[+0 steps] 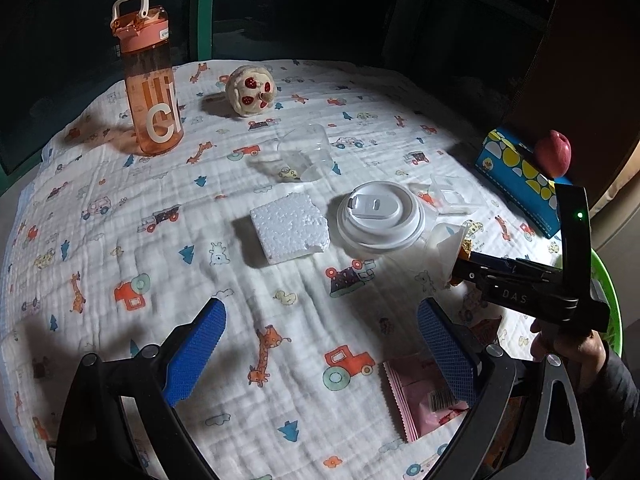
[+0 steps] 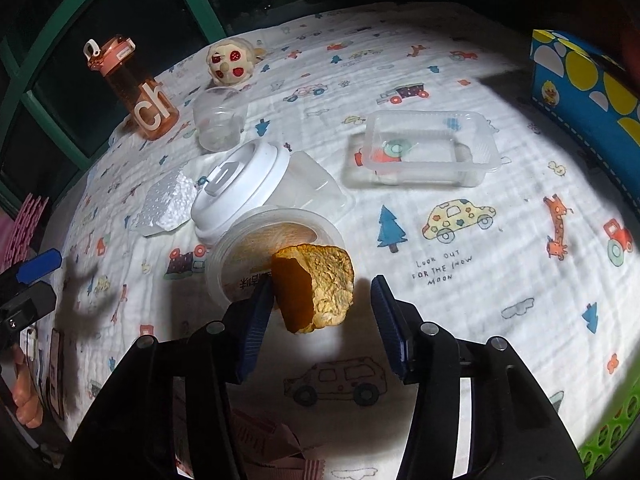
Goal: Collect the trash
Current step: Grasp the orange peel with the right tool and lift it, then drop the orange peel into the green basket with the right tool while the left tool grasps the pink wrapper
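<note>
Right wrist view only: I see an orange peel between the right gripper fingers, just above a small plastic cup.
Left wrist view only: a pink wrapper lies beside the left gripper.
Peel axis: long side runs roughly upright, rind facing left.
Right fingers: spread wide; peel touches only the left pad.
Left fingers: wide apart, holding nothing.
Worktop: printed cloth; green basket at right edge.
</note>
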A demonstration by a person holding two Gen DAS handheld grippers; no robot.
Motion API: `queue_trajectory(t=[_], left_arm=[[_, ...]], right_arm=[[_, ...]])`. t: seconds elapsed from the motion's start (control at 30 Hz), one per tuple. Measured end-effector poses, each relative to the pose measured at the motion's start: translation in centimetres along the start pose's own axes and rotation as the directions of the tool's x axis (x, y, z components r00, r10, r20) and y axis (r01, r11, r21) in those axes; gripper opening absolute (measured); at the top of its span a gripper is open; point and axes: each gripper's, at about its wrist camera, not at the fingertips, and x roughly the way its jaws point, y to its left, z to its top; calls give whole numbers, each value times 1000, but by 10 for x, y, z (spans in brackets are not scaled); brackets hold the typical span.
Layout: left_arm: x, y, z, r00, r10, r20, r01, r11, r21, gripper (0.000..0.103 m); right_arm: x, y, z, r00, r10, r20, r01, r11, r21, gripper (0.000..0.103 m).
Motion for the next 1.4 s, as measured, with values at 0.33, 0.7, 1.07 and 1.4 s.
queue_trajectory(t=[0.33, 0.7, 1.07, 1.4], left_arm=[[0, -13, -6, 999, -37, -10, 37, 998, 50, 94], [-1, -52, -21, 985, -164, -56, 172, 963, 205, 94], [14, -107, -46, 933, -279, -226, 358, 778, 517, 94], [50, -130, -48, 886, -304, -351, 462, 657, 597, 94]], right_arm=[[-5, 2, -3, 1000, 6, 10, -6, 1000, -7, 35], [-47, -2, -16, 998, -11, 68, 11, 1000, 7, 33], [-107, -18, -48, 991, -61, 123, 55, 997, 51, 33], [-150, -57, -82, 980, -139, 143, 114, 978, 172, 33]])
